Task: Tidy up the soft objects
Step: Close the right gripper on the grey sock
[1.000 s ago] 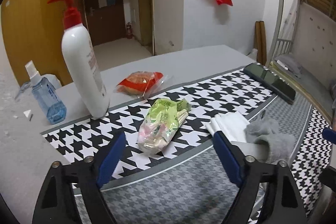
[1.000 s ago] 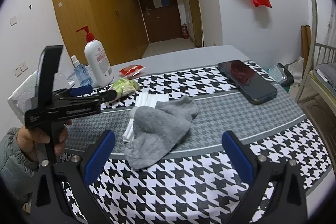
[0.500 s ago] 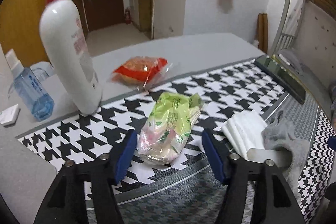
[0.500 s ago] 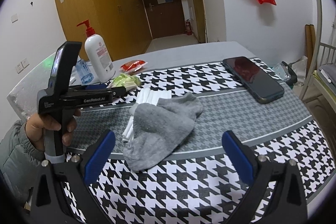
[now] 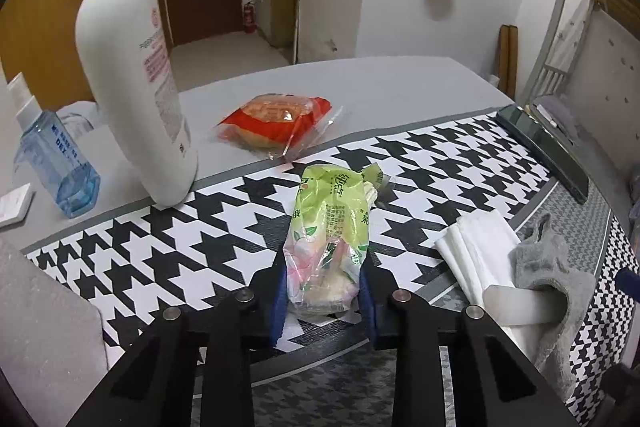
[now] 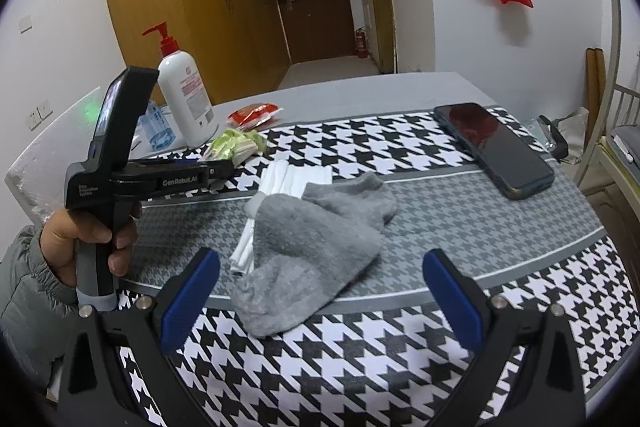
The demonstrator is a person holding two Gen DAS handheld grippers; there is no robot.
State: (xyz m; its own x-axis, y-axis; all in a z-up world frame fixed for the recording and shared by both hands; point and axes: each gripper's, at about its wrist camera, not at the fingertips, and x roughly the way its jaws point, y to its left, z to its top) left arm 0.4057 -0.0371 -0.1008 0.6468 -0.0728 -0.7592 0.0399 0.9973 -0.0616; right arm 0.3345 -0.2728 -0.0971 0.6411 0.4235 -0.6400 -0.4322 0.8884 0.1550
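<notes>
Your left gripper (image 5: 323,297) has just been closing, and its blue pads now press both sides of the near end of the green snack bag (image 5: 330,233). A second ago that bag lay untouched ahead of wide jaws; you have since brought the gripper forward and down around it. The bag rests on the black-and-white checked cloth (image 5: 160,247), near the white pump bottle (image 5: 134,87), with the red snack packet (image 5: 276,121) beyond it. Your right gripper (image 6: 320,297) hangs with its jaws wide apart and empty, just before the grey sock (image 6: 316,251) that lies over the folded white cloth (image 6: 288,177). The bag looks ready to lift; squeeze gently, it crumples.
</notes>
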